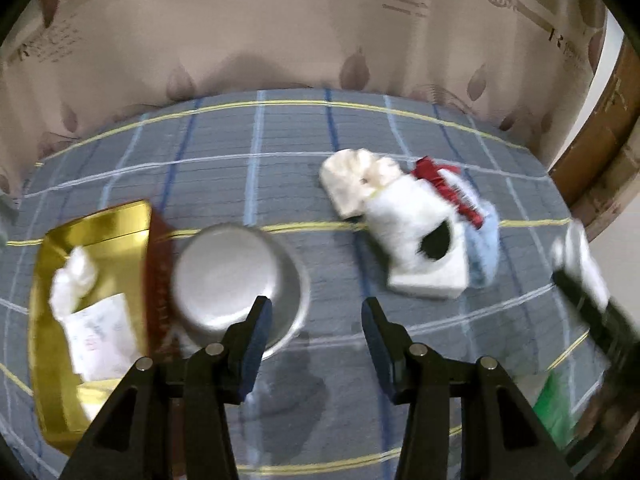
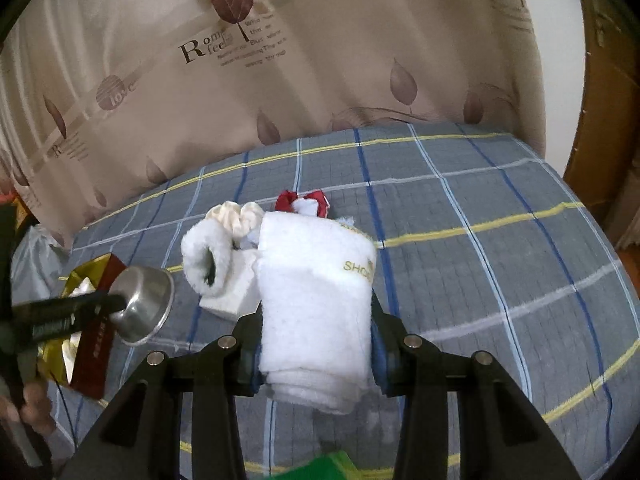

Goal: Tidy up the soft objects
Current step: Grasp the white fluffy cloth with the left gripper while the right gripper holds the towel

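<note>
My right gripper (image 2: pixel 314 316) is shut on a rolled white towel (image 2: pixel 316 272) with gold lettering, held above the checked bedspread (image 2: pixel 480 264). Behind it lies a pile: a fluffy white sock (image 2: pixel 206 258), a white block (image 2: pixel 236 292), cream cloth (image 2: pixel 236 212) and red cloth (image 2: pixel 288 200). In the left wrist view the same pile (image 1: pixel 416 236) lies ahead to the right, with a pale blue fluffy piece (image 1: pixel 486 248). My left gripper (image 1: pixel 316 304) is open with nothing between its fingers. A tilted metal bowl (image 1: pixel 236 280) sits just beside its left finger (image 1: pixel 256 332).
A gold tray (image 1: pixel 104 236) with crumpled white tissue (image 1: pixel 74 276) and a paper packet (image 1: pixel 100 328) lies at the left, in a red box (image 1: pixel 158 280). Something green (image 1: pixel 556 408) lies near the front. A leaf-print curtain (image 2: pixel 320 80) hangs behind the bed; cardboard (image 1: pixel 600 140) stands at the right.
</note>
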The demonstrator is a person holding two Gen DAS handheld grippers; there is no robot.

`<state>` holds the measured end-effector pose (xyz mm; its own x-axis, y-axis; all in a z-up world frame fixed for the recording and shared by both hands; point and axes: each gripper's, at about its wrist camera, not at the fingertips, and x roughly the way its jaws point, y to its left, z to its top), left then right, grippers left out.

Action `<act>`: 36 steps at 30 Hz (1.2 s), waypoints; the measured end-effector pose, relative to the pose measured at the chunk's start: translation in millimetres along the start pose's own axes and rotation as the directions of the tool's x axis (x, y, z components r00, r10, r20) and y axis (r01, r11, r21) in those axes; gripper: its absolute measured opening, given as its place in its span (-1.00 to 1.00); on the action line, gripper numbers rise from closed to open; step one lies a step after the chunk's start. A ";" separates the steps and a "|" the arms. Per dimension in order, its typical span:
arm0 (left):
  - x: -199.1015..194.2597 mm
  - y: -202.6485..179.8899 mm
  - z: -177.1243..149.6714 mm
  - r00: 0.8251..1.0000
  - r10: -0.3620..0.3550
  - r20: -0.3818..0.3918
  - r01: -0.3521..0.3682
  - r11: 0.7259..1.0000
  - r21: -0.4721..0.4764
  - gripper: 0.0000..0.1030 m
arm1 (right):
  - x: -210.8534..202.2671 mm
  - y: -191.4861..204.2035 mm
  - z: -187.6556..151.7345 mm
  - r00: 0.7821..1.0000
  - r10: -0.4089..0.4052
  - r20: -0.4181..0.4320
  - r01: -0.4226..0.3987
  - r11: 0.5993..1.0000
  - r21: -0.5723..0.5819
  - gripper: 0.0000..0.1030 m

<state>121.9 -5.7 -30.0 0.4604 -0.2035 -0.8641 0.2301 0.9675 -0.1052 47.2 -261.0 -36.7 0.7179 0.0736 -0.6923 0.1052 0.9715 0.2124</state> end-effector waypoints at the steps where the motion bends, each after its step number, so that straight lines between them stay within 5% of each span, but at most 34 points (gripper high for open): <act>1: 2.4 -3.9 4.9 1.000 -0.019 -0.002 0.019 1.000 -0.010 -0.08 | -0.4 -1.2 -1.1 1.000 0.003 -0.001 -0.003 1.000 0.002 -0.26; 6: 13.2 -30.6 30.9 0.990 -0.135 -0.042 0.132 0.990 -0.058 -0.05 | 0.5 -6.7 -2.5 0.999 0.050 -0.005 -0.050 0.998 0.027 -0.26; 10: 18.8 -43.0 50.1 0.973 -0.225 -0.058 0.216 0.968 -0.125 0.34 | 1.6 -7.9 -6.0 0.997 0.076 -0.013 -0.076 0.996 0.040 -0.26; 17: 48.4 -45.5 67.6 0.965 -0.239 -0.109 0.210 0.951 -0.226 0.34 | 2.4 -13.4 -7.3 0.995 0.100 -0.021 -0.098 0.993 0.059 -0.26; 24: 86.6 -40.4 72.6 0.972 -0.181 -0.151 0.138 0.956 -0.258 0.34 | 4.1 -10.2 -9.4 0.992 0.121 -0.029 -0.120 0.991 0.052 -0.26; 29: 99.6 -34.3 66.0 0.958 -0.246 -0.148 0.186 0.925 -0.332 0.34 | 5.3 -10.0 -9.2 0.991 0.133 -0.032 -0.131 0.990 0.048 -0.26; 30: 97.2 -33.8 65.6 0.961 -0.243 -0.133 0.188 0.925 -0.330 0.33 | 5.3 -9.5 -8.9 0.991 0.133 -0.032 -0.132 0.990 0.047 -0.26; 32: 89.4 -35.2 65.9 0.968 -0.231 -0.098 0.192 0.933 -0.303 -0.11 | 3.9 -8.8 -8.7 0.991 0.131 -0.028 -0.130 0.991 0.043 -0.26; 36: 81.6 -34.3 65.9 0.965 -0.247 -0.092 0.212 0.935 -0.283 -0.27 | 2.1 -6.6 -9.0 0.992 0.123 -0.020 -0.122 0.992 0.033 -0.26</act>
<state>208.1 -65.5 -64.4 0.3082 -0.4213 -0.8530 0.0707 0.9043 -0.4211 41.8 -265.2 -45.7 0.7116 0.1970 -0.6744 0.0390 0.9473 0.3179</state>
